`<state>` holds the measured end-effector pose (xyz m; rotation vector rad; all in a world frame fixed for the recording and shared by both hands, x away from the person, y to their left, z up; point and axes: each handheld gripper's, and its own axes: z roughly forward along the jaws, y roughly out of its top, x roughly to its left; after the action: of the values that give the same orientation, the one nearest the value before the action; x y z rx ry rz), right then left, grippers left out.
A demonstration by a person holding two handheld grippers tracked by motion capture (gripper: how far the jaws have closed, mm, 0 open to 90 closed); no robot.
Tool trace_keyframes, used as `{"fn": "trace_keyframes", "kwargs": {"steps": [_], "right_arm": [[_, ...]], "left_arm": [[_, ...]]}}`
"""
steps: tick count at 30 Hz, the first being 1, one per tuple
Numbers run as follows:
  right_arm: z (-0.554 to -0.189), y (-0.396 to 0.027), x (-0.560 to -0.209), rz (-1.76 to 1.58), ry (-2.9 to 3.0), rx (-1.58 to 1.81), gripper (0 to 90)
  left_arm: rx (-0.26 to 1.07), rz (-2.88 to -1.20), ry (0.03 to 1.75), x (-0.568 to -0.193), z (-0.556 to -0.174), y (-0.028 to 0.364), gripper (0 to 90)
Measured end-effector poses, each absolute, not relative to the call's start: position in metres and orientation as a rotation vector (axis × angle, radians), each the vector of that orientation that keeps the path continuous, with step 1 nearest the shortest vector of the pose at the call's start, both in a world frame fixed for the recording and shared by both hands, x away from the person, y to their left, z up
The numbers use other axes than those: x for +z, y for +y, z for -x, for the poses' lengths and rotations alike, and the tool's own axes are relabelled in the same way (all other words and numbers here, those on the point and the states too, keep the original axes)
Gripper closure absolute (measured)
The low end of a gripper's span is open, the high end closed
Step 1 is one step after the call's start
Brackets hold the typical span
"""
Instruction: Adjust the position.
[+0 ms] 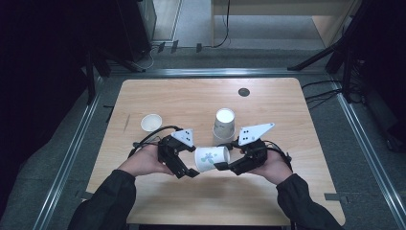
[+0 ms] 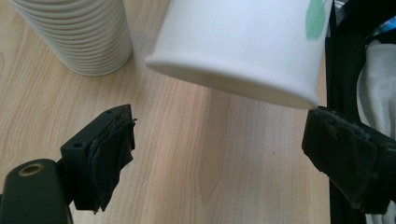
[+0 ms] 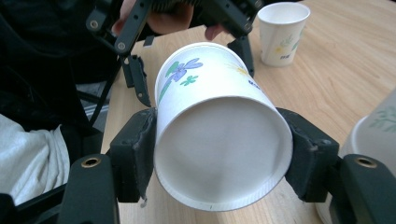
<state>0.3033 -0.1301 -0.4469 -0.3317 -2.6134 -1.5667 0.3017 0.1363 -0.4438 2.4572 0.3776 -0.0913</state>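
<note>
Squeezing the flower-printed paper cup (image 3: 219, 126) sideways above the wooden table (image 1: 191, 96), the right gripper (image 1: 229, 166) pinches its base end between both jaws. The left gripper (image 1: 189, 170) gapes open, seemingly just clear of the rim. Too firm a pinch could crumple the thin wall; a bump could topple the cup stack (image 1: 223, 123) close behind.

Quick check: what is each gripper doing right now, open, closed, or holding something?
Left gripper: open, jaws apart with nothing between them, just beside the paper cup.
Right gripper: closed on the paper cup, held on its side.
</note>
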Motion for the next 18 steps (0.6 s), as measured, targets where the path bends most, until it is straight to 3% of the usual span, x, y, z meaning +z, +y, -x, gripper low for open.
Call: {"fn": "trace_keyframes", "kwargs": {"steps": [18], "right_arm": [[-0.305, -0.138, -0.440, 0.322, -2.526, -1.627, 34.2]], "left_arm": [[-0.108, -2.215, 0.492, -0.447, -0.283, 0.152, 7.7]]}}
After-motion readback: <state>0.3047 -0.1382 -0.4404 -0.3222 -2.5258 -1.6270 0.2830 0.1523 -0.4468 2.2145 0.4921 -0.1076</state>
